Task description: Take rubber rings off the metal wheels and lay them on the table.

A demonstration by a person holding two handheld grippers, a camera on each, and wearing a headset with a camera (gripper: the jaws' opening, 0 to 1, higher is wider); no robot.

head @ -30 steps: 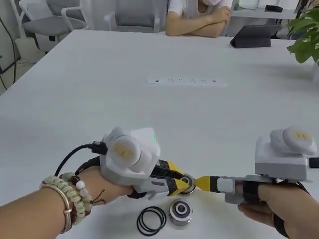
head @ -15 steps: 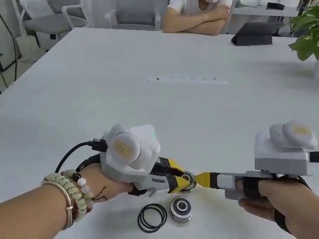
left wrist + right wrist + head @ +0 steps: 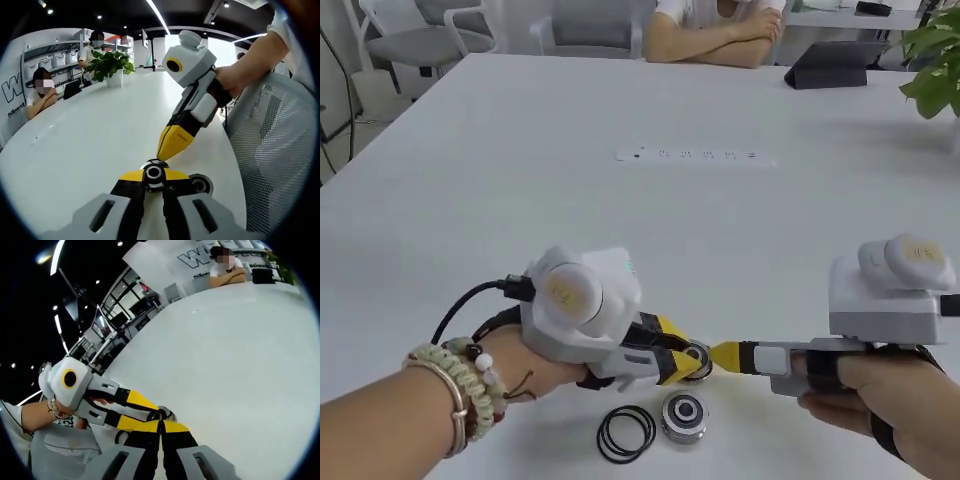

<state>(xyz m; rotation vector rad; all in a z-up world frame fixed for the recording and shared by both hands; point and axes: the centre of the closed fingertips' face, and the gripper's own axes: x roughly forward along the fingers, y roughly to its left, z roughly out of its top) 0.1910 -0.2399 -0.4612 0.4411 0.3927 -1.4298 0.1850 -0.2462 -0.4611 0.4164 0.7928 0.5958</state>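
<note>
Clamping a small round metal wheel [image 3: 153, 172] between its yellow-and-black jaws, the white-bodied left gripper [image 3: 678, 366] holds it low over the white bench [image 3: 620, 230]. To the left of that held wheel and nearer the person, thin black rubber rings [image 3: 625, 433] lie overlapped flat on the bench, already off. I cannot count them for sure. Just nearer the person than the held wheel sits a second, loose metal wheel [image 3: 683, 417], close beside the rings and apart from both grippers. To the right of the held wheel, the right gripper [image 3: 724, 356] has its yellow jaws pressed together, their tip against the wheel's rim. Whether a ring is pinched between them is too small to tell.

A ring looks light, soft and stretchy, with a grippy surface, and probably sits snugly around the rim. It likely wants pinching at one spot on its outer edge and peeling sideways, not a straight pull. The wheel looks stiff, smooth and heavy for its size. It could twist or slip in the jaws, and would roll if dropped.

No writing can be read on the wheels or rings. Far beyond the held wheel, wall lettering [image 3: 192, 259] starts with a large W, and the rest is blurred.
</note>
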